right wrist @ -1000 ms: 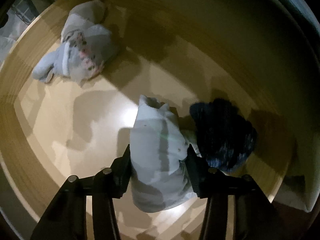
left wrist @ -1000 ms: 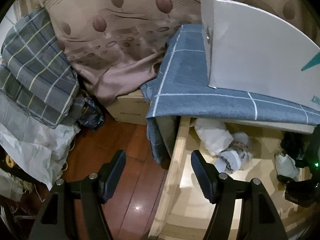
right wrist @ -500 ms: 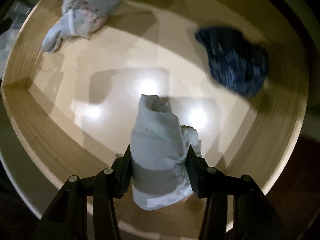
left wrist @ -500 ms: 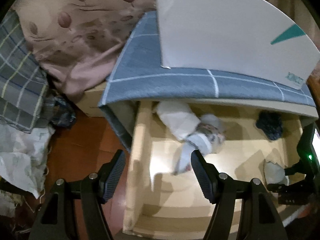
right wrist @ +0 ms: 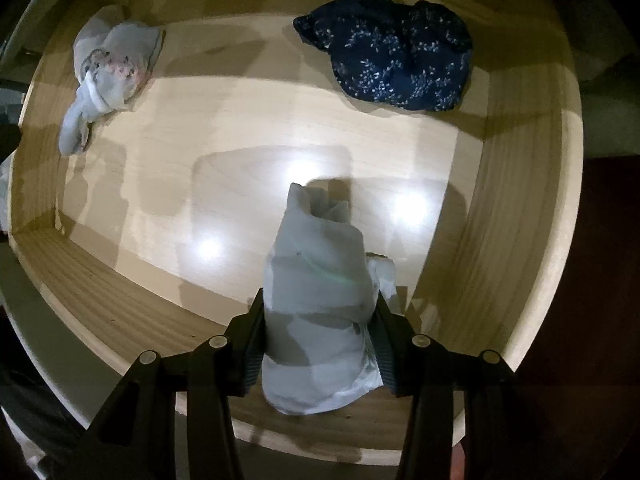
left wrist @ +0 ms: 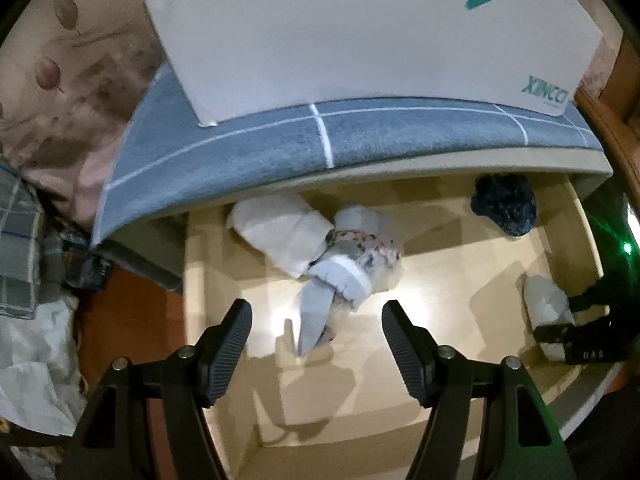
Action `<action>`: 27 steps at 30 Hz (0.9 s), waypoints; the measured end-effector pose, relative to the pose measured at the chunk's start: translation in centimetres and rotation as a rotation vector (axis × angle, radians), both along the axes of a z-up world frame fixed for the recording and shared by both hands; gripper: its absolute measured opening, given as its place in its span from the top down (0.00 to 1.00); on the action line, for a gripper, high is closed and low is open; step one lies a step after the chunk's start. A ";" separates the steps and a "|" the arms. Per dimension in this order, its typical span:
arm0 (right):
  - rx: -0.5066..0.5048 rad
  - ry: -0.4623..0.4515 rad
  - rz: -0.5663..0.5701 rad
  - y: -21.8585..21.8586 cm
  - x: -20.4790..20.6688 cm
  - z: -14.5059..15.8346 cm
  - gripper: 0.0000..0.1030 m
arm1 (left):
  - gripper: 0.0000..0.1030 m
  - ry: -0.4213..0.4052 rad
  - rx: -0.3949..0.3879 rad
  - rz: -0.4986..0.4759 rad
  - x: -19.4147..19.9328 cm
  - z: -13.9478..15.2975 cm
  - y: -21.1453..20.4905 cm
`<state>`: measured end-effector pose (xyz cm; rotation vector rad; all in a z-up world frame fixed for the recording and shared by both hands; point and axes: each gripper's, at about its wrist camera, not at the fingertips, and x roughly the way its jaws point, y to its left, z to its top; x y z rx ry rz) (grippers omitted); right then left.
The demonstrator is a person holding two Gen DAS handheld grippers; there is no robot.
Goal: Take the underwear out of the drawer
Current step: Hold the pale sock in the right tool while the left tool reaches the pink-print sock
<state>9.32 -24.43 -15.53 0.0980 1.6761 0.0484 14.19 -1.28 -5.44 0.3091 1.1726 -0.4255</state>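
Observation:
The pale wooden drawer stands pulled out. My right gripper points straight down, its jaws closing on a rolled pale grey underwear held above the drawer floor; the same roll and gripper show at the right edge of the left wrist view. My left gripper hangs open over the drawer, above a white and floral underwear bundle. A dark blue patterned underwear lies in the far right corner.
A blue checked cloth and a white box sit on the furniture top above the drawer. To the left are brown patterned fabric, a plaid cloth and reddish wooden floor.
The left gripper moved right and tipped down from the floor and drawer edge to over the drawer interior. The right gripper lifted the grey roll away from the dark blue piece and turned.

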 end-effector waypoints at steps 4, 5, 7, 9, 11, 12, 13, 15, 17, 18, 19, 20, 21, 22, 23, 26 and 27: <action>0.004 -0.005 -0.002 -3.2 -0.9 1.2 0.58 | 0.33 0.071 -0.009 0.017 1.3 -1.5 -0.7; 0.004 -0.006 -0.003 -3.7 -1.4 0.6 0.58 | 0.33 0.085 -0.013 0.020 1.6 -1.8 -0.8; 0.003 -0.007 -0.004 -4.1 -1.3 0.7 0.58 | 0.33 0.112 -0.019 0.032 2.3 -2.4 -1.1; 0.002 -0.007 -0.003 -4.0 -1.3 0.8 0.58 | 0.33 0.122 0.000 0.030 2.9 -3.0 -1.5; 0.001 -0.007 -0.003 -3.7 -1.4 0.9 0.58 | 0.33 0.138 0.009 0.024 3.3 -3.6 -2.0; 0.001 -0.007 -0.003 -3.7 -1.4 0.9 0.58 | 0.33 0.143 0.013 0.022 3.5 -3.9 -2.2; 0.001 -0.008 -0.004 -3.4 -1.3 0.8 0.58 | 0.33 0.148 0.021 0.023 3.7 -4.2 -2.5; 0.001 -0.009 -0.005 -3.0 -1.1 0.8 0.58 | 0.33 0.155 0.027 0.026 4.0 -4.6 -2.7; 0.000 -0.010 -0.007 -2.3 -1.2 1.4 0.58 | 0.33 0.168 0.038 0.030 4.1 -5.2 -2.9; 0.000 -0.009 -0.007 -2.4 -1.2 1.3 0.58 | 0.33 0.176 0.042 0.030 4.2 -5.5 -3.0; 0.000 -0.010 -0.007 -2.1 -1.1 1.5 0.58 | 0.33 0.184 0.055 0.033 4.3 -5.9 -3.1; 0.000 -0.010 -0.008 -2.1 -1.1 1.5 0.58 | 0.33 0.190 0.065 0.033 4.4 -6.1 -3.2; 0.000 -0.009 -0.006 -1.8 -0.9 1.6 0.58 | 0.33 0.197 0.067 0.036 4.5 -6.4 -3.3; 0.000 -0.010 -0.006 -1.8 -0.9 1.6 0.58 | 0.33 0.202 0.070 0.042 4.6 -6.7 -3.3; 0.000 -0.010 -0.006 -1.8 -0.9 1.6 0.58 | 0.33 0.206 0.080 0.049 4.8 -7.0 -3.3; -0.001 -0.010 -0.007 -1.8 -0.9 1.6 0.58 | 0.33 0.211 0.086 0.063 5.1 -7.5 -3.3; -0.001 -0.010 -0.007 -1.8 -0.9 1.6 0.58 | 0.33 0.208 0.095 0.067 5.2 -7.5 -3.3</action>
